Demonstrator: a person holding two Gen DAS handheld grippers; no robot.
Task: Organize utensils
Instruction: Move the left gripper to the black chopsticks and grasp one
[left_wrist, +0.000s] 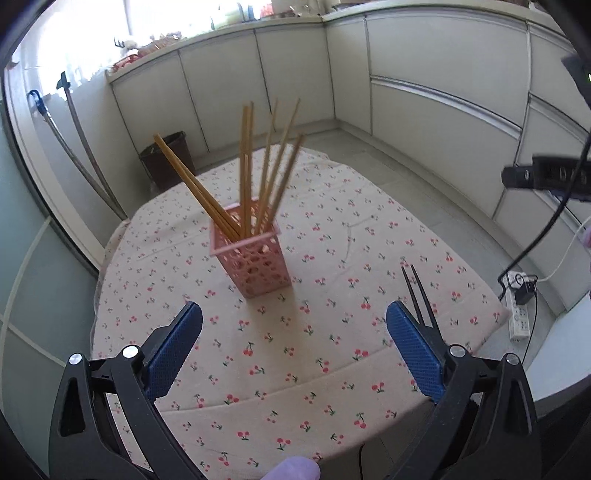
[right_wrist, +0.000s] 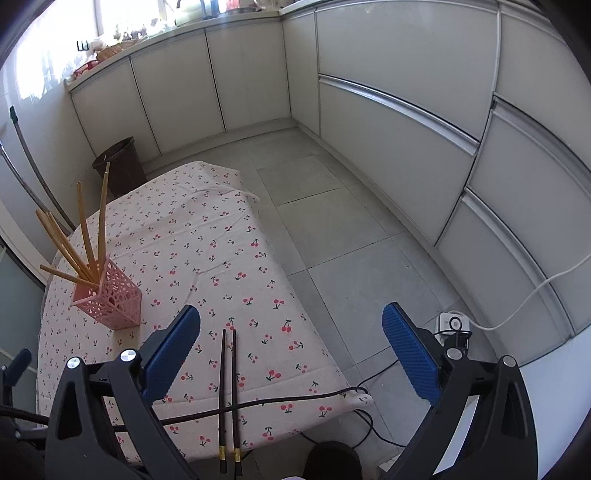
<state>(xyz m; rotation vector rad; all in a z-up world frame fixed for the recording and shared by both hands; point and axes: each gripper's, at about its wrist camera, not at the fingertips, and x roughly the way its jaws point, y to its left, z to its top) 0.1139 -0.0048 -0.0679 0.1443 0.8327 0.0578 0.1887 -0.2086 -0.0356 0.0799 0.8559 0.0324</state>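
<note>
Pink perforated plastic holder (left_wrist: 251, 258) is sitting near the middle of the bench (left_wrist: 332, 229), already bristling with tan wooden chopsticks (left_wrist: 258, 177) leaning every which way. We're reckoning the step in hand is the pair of dark chopsticks with gold bands (right_wrist: 228, 391), which are lying side by side near the front edge of the bench, their ends poking over it and crossing a dark cable (right_wrist: 288, 400).

Both grippers are hanging spread wide with nothing between the blue pads: the left gripper (left_wrist: 293, 347) is facing the holder, the right gripper (right_wrist: 291, 354) is hovering over the dark pair. We're thinking the clean way is closing on both sticks together without snagging the cable.

The bench is wearing a cream cloth with a cherry print, a bit wrinkled. Round it we're seeing grey floor tiles, pale cabinets, a dark bin (right_wrist: 116, 166) and a power strip (left_wrist: 521, 314).
</note>
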